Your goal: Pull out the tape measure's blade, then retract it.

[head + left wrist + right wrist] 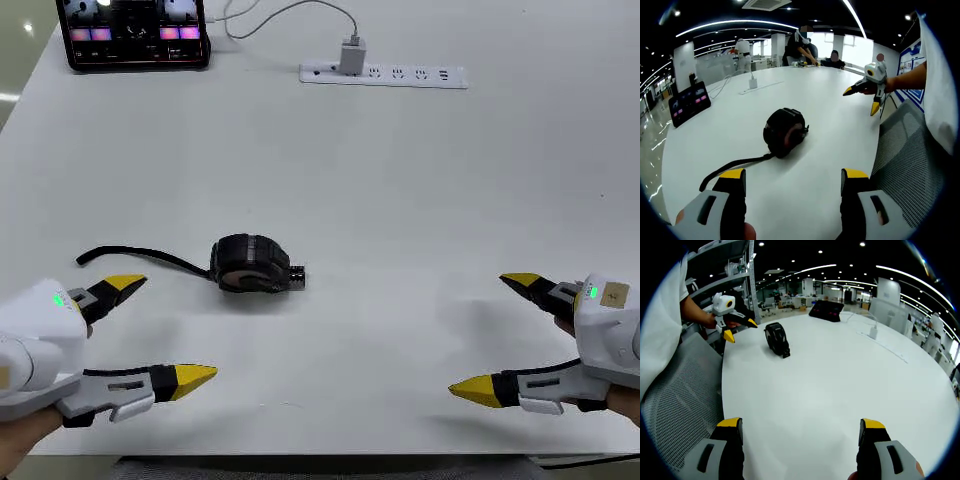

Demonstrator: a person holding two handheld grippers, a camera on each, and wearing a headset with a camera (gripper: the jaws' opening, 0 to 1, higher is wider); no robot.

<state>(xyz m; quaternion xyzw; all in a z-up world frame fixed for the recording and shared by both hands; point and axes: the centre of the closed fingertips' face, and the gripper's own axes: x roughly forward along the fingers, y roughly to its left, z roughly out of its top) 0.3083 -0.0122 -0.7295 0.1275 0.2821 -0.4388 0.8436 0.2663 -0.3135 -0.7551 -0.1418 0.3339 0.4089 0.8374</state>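
Tape measure (255, 265) lies on the desk (400, 200), blade tip (297, 276) toward 3 o'clock, strap (130, 255) toward 9; left claw (175, 328) and right claw (480, 333) gape wide.

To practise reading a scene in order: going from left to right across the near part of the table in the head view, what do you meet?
left gripper, fingers spread → tape measure → right gripper, fingers spread
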